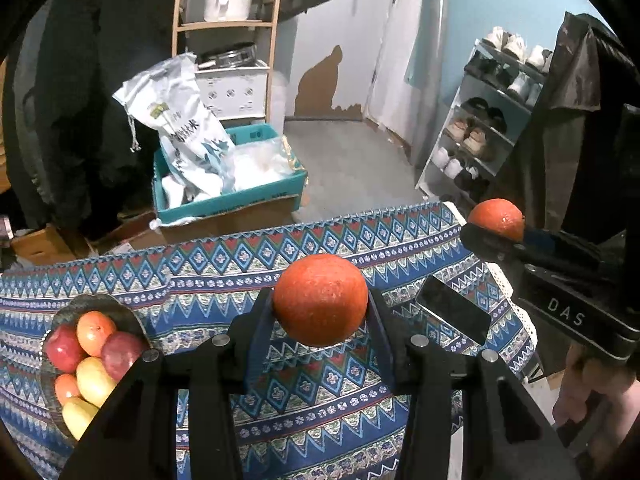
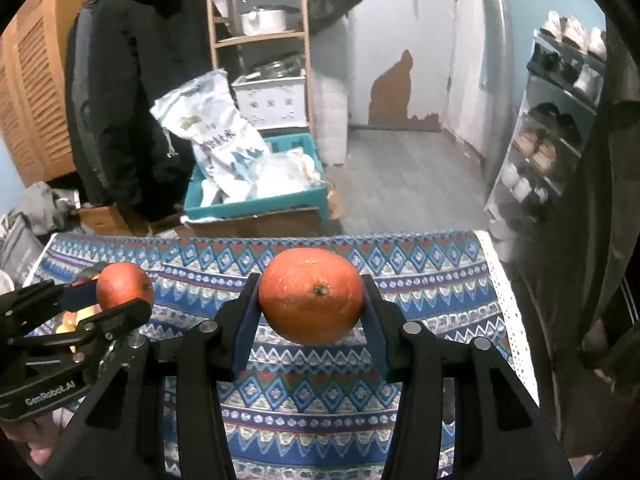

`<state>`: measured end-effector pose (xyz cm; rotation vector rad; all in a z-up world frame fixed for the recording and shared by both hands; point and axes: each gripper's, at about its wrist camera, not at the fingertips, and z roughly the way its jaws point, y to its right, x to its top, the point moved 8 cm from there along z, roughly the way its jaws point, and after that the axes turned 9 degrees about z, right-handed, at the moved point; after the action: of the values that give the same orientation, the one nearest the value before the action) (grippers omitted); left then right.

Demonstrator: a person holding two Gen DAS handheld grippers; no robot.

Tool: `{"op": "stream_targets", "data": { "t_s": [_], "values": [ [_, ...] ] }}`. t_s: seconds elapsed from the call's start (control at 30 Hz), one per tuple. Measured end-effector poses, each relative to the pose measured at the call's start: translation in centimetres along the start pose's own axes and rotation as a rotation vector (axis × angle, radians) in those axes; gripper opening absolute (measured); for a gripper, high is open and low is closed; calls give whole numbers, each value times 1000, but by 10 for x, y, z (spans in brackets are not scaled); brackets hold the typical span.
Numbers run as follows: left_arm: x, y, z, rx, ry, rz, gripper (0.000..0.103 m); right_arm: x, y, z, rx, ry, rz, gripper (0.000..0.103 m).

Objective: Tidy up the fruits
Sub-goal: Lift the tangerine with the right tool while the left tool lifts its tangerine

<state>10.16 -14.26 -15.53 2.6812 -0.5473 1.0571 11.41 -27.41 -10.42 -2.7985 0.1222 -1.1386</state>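
Orange peel fills the middle of both wrist views; the left gripper (image 1: 320, 304) is clamped on one orange (image 1: 320, 300), its two dark pads pressing the fruit's flanks, and the right gripper (image 2: 311, 300) is clamped on a second orange (image 2: 311, 296), stem scar facing the camera; both fruits hang clear above the patterned cloth (image 1: 312, 396) that covers the table, touching nothing below.

From the left wrist view the bowl (image 1: 96, 302) sits near the table's left edge, down and to the left of the left tongs, already holding apples (image 1: 64, 348), another orange and yellow fruit; the right gripper (image 1: 496, 236) shows over the table's far right corner, well apart from the bowl; a dark phone (image 1: 452, 314) lies flat on the cloth between the two tools, toward the right edge.

From the right wrist view the left gripper (image 2: 120, 292) stands at the left with the bowl's fruit just visible behind it, so the bowl lies beyond the left tool as seen from the right one.

The relation that matters, as I judge it: the left hand is much the nearer to the bowl, which lies to its own left and below; the right hand would have to cross the whole width of the table and pass over the phone; so the left orange likely goes in first, if the bowl is indeed the destination; the bowl looks nearly full, and a round fruit set on the heap may roll off toward the table's left edge.
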Motion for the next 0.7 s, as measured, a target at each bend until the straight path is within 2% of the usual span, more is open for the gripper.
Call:
{"op": "stream_targets", "data": {
  "t_s": [0.4, 0.7],
  "values": [
    [-1, -27, -27, 16, 45, -35, 46, 7, -50, -10, 55, 18, -57, 47],
    [-7, -63, -42, 52, 61, -90, 46, 13, -88, -7, 96, 19, -94, 47]
  ]
}}
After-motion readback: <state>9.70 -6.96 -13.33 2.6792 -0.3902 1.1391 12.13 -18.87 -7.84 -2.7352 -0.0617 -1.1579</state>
